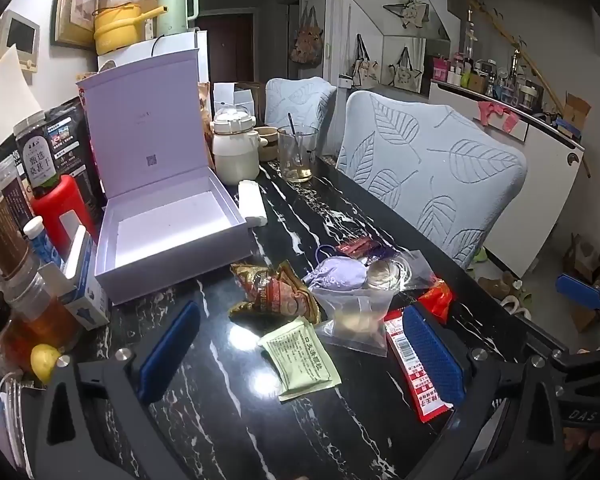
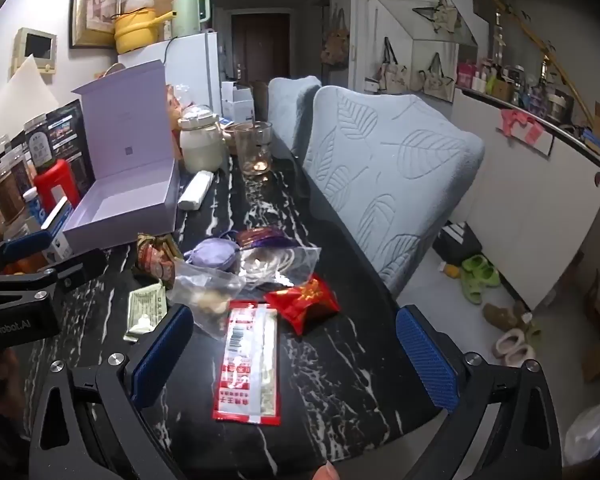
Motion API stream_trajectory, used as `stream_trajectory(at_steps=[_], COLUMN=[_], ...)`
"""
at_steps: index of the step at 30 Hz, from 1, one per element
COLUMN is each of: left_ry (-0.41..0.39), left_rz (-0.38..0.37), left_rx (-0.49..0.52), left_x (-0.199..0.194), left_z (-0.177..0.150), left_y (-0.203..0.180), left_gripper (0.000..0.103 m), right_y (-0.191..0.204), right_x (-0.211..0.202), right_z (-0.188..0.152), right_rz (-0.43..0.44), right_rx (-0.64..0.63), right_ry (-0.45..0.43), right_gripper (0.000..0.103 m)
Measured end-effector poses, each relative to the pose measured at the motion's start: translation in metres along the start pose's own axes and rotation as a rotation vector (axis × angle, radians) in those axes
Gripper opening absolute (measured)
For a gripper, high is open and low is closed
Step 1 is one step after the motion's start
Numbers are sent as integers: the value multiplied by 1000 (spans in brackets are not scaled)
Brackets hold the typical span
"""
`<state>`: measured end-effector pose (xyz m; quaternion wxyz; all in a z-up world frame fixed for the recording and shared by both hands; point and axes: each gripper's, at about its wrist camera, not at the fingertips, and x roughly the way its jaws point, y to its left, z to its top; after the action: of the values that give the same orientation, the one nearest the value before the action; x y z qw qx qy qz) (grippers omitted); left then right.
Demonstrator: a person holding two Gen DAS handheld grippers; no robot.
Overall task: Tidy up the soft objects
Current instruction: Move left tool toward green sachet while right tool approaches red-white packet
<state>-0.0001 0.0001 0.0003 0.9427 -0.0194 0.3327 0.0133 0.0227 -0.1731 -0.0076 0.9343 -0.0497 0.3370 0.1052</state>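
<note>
Left wrist view: lilac box (image 1: 172, 236) open, apparently empty; glass (image 1: 297, 156) holds spoon.

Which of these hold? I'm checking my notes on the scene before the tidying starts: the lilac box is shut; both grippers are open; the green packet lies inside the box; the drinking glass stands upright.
1. The lilac box is shut. False: its lid stands open and nothing shows inside.
2. The left gripper and right gripper are open. True.
3. The green packet lies inside the box. False: it lies on the table.
4. The drinking glass stands upright. True.
</note>
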Motion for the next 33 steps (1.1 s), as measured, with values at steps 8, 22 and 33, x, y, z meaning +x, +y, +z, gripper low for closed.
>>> stream_trajectory(at_steps=[8,22,33], left_ry=[20,-10,3], left_rz=[-9,-18,-18], left_rx=[22,2,14], left_x=[5,-2,2], left_z=[10,10,9], left_y=[5,4,-1], left_gripper=[103,103,103], right_y=[1,1,3], right_x=[6,3,7], right_z=[2,11,10], right_rz=[-12,-1,23], right_rx=[-5,-11,-5], right_ry=[9,-1,-2], right_gripper=[103,103,103])
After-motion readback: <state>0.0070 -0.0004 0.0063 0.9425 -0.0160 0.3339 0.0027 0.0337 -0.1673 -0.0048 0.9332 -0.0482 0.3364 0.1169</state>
